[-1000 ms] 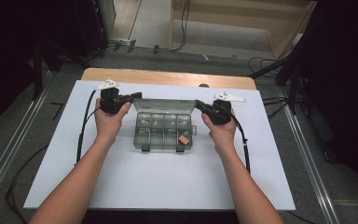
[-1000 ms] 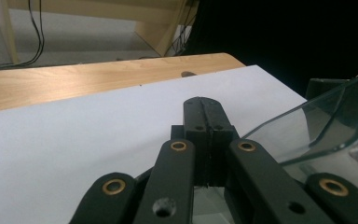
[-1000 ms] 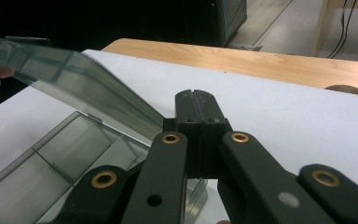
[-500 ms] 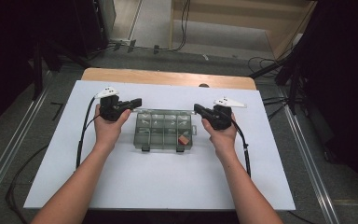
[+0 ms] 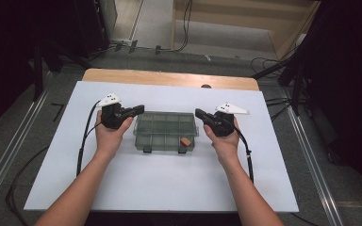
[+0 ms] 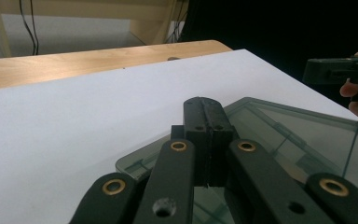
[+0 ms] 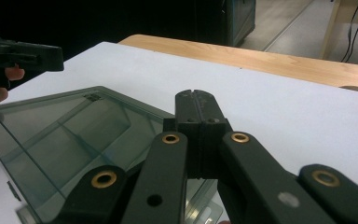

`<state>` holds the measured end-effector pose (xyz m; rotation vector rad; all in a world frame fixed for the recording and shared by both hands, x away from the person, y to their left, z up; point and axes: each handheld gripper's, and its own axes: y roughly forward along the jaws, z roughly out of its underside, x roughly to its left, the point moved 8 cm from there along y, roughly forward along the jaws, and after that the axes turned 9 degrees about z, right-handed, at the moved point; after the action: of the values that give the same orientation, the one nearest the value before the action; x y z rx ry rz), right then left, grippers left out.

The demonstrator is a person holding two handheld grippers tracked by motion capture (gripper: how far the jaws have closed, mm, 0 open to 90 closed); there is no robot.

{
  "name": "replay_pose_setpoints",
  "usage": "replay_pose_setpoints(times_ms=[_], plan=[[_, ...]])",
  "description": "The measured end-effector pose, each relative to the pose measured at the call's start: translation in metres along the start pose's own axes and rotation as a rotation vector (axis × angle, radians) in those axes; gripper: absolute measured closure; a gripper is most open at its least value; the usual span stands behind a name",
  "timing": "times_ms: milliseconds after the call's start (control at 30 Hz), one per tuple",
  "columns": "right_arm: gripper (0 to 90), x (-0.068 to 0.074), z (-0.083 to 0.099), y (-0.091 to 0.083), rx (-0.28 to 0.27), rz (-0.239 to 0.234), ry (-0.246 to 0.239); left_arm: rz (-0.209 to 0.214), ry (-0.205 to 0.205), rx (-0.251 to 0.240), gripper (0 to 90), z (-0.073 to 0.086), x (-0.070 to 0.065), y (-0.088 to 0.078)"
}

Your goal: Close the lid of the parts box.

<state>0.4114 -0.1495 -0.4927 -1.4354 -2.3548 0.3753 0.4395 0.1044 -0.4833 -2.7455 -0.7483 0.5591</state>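
While the high view looked down, the translucent grey compartment box (image 5: 165, 131) sat mid-frame on the white sheet (image 5: 169, 183), a small orange block (image 5: 185, 141) in its lower right cell, with the left gripper (image 5: 139, 109) and right gripper (image 5: 198, 113) flanking it, jaws pressed together on nothing. In the left gripper view, the smooth, hard plastic lid filled the lower right. In the right gripper view, it filled the lower left. Pushing one-sided could probably skid the light box.
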Motion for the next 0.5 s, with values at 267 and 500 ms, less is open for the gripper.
replay_pose_setpoints(times_ms=[267,500], plan=[[88.2,0.006,0.006,-0.008,-0.016,-0.005,-0.017,0.000,0.029,0.002,90.0,0.007,-0.011,-0.005],[88.2,0.013,0.012,-0.015,-0.023,-0.007,-0.047,-0.007,0.043,-0.005,90.0,0.014,-0.018,-0.011]])
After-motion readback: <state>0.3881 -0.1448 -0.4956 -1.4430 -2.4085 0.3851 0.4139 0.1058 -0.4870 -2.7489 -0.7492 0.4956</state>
